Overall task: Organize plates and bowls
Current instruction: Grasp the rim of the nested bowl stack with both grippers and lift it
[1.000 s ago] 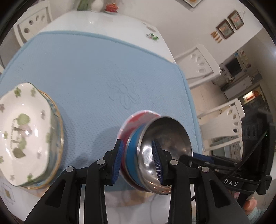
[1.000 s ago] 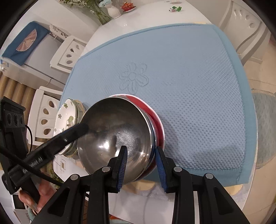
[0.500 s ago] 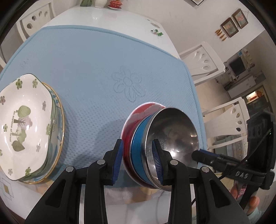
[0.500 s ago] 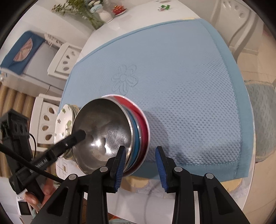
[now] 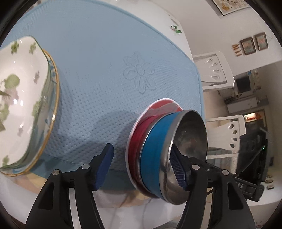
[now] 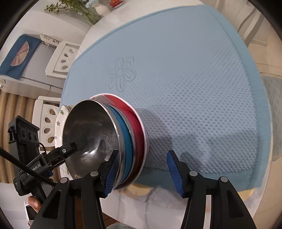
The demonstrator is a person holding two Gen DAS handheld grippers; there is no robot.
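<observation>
A nested stack of a steel bowl, a blue bowl and a red bowl sits on the near edge of the blue mat. My left gripper is open, its jaws wide around the stack's rim. My right gripper is open too, spread around the same stack. A stack of white floral plates with a gold-rimmed one at the bottom sits at the mat's left.
The mat covers a white table whose front edge is just below the bowls. White chairs stand to the right, more chairs to the left. A vase with flowers is at the far end.
Both grippers have opened from their grip on the bowl stack's rim. The stack has come down onto the mat's near edge and both cameras are closer to it.
</observation>
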